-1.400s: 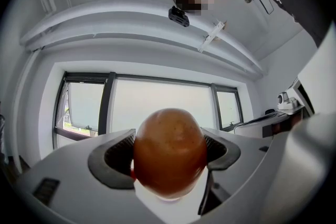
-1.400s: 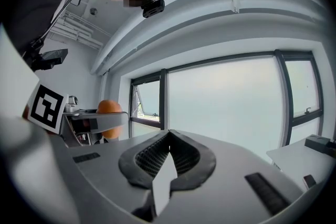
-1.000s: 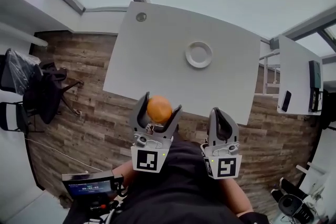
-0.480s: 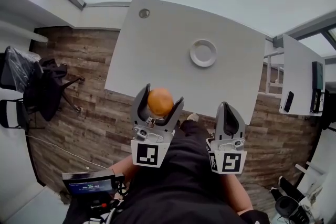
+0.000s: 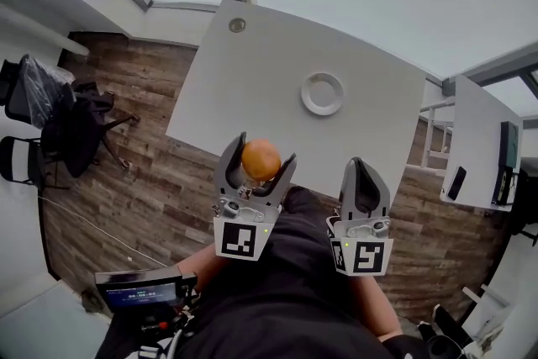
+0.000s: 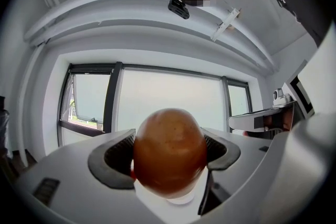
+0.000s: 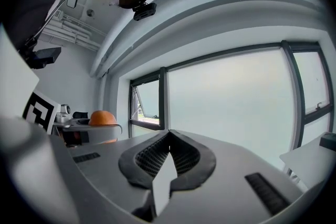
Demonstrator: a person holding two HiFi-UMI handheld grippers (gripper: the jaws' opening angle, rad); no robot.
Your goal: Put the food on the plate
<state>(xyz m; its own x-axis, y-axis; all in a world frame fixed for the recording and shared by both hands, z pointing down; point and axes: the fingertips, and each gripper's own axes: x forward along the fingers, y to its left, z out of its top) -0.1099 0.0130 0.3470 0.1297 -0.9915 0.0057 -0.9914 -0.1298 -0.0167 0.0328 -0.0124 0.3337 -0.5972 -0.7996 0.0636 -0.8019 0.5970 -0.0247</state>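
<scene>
Two grippers are held side by side in front of the person, above the dark clothing. The left gripper (image 5: 265,149) has its fingers clamped on an orange (image 5: 261,161). In the left gripper view the dark ribbed pads press on the fruit from both sides, and the jaws stand wide because the fruit fills the gap. The orange sits up between the fingertips, and its rounded top rises above them. Seen from the head view, it shows against the near edge of the white table (image 5: 252,80); how high it is above that edge I cannot tell.

The right gripper (image 5: 363,168) holds nothing. Its fingers are together, with the pads meeting along a thin seam in the right gripper view. It hangs just to the right of the left gripper, about level with it. Both gripper views look up towards a large window and the ceiling, so the jaws are tilted upward.

One white plate (image 5: 323,93) lies flat on the table, towards the far right part of the top, well apart from the orange. A small round hole (image 5: 238,25) sits in the table's far left corner.

Off to the left, dark chairs (image 5: 50,122) stand on the wood-plank floor (image 5: 126,206). A second white table (image 5: 471,130) stands to the right, with a dark phone (image 5: 458,179) on it. Near the person's left side there is a small device with a lit screen (image 5: 139,294).
</scene>
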